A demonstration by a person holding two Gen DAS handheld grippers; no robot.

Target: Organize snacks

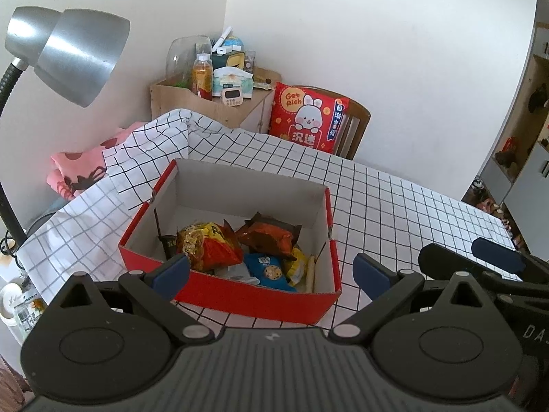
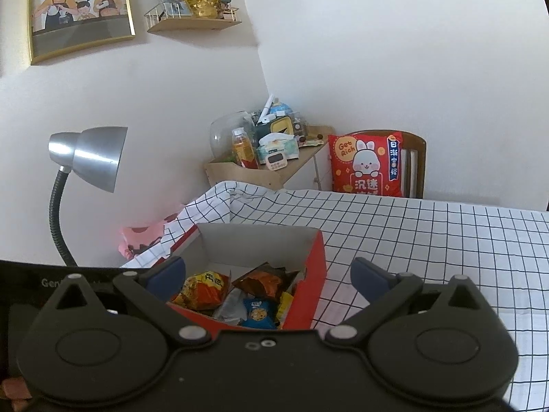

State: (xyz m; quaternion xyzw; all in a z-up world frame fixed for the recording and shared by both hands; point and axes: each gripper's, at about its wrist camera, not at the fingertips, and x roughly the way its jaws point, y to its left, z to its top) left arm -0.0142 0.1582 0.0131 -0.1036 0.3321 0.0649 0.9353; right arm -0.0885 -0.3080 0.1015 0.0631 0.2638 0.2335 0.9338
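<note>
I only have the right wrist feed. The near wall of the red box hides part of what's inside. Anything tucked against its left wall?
Observer: Yes, in the left wrist view a dark packet stands in the left corner of the red box.
Operator: Is my right gripper seen from there?
Observer: Yes, the right gripper shows at the frame's right edge, over the checked tablecloth and outside the box.
Operator: Anything beside the blue cookie pack?
Observer: A pale stick-shaped pack lies along the right wall, past the blue cookie pack.
</note>
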